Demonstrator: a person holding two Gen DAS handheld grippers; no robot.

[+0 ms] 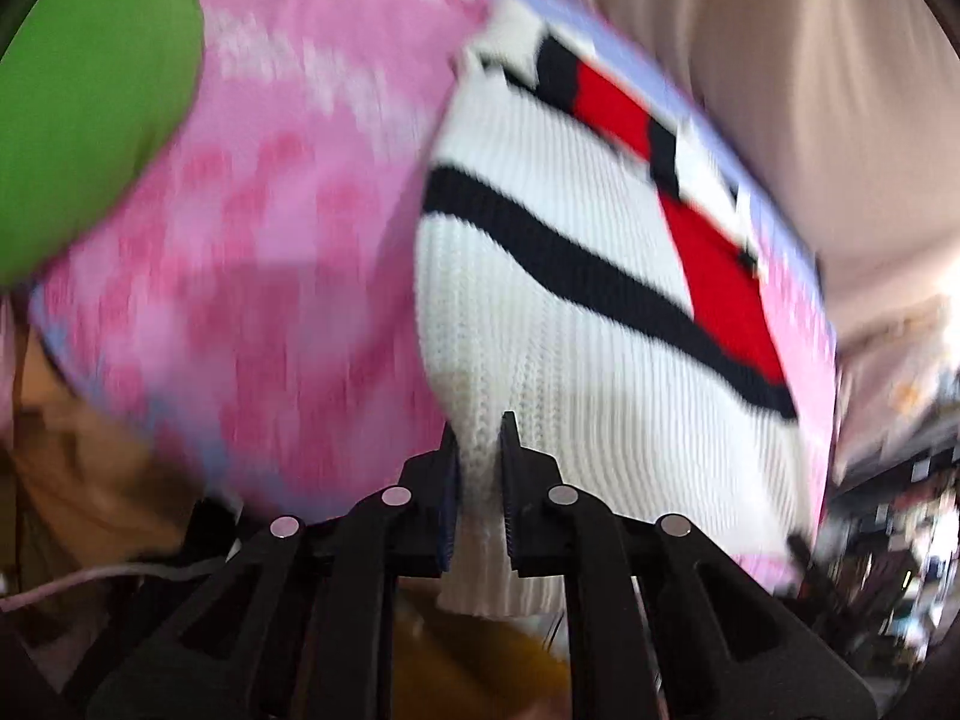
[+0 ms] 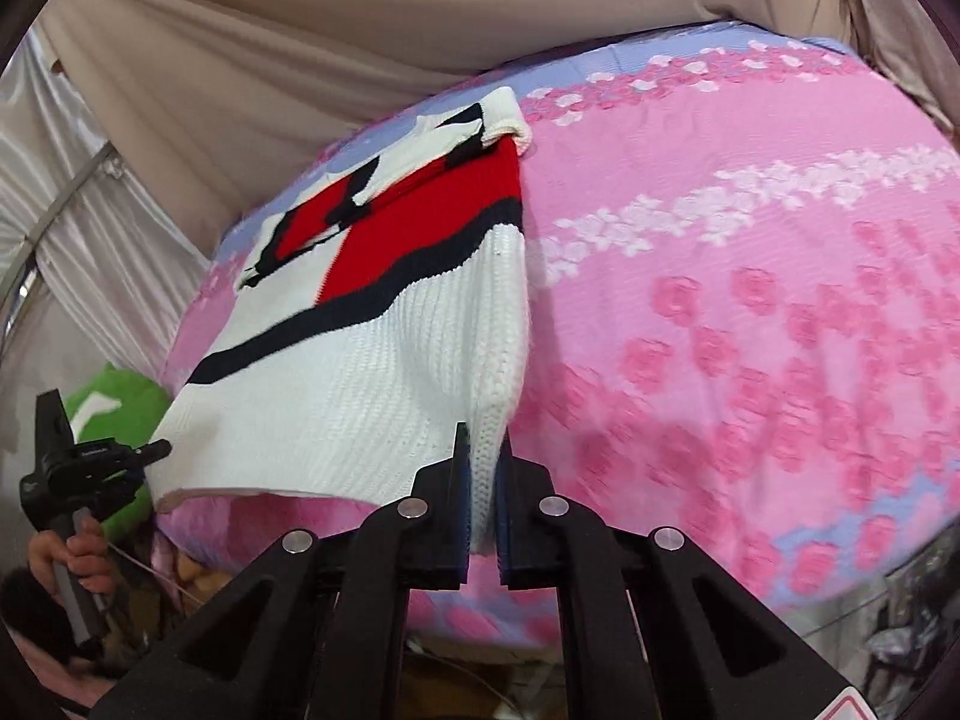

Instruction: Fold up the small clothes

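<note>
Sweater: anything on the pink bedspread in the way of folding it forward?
Nothing visible. Both tongs, left and right, are shut on the knit sweater's near hem. The pink floral bedspread beyond and beside it shows bare. The green plush sits off to the left edge, clear of the sweater.

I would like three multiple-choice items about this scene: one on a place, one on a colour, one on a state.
1. Where does the white knit sweater lie?
A. on the pink floral bedspread
B. on a wooden floor
C. inside a basket

2. What colour is the plush toy beside the bedspread?
A. yellow
B. green
C. blue

3. What is the state of the right claw?
A. wide open, nothing in it
B. shut on a towel
C. shut on the sweater's edge

Key:
1 A, the bedspread shows around the sweater.
2 B, it is green in both views.
3 C, white knit sits pinched between the fingers.
</note>
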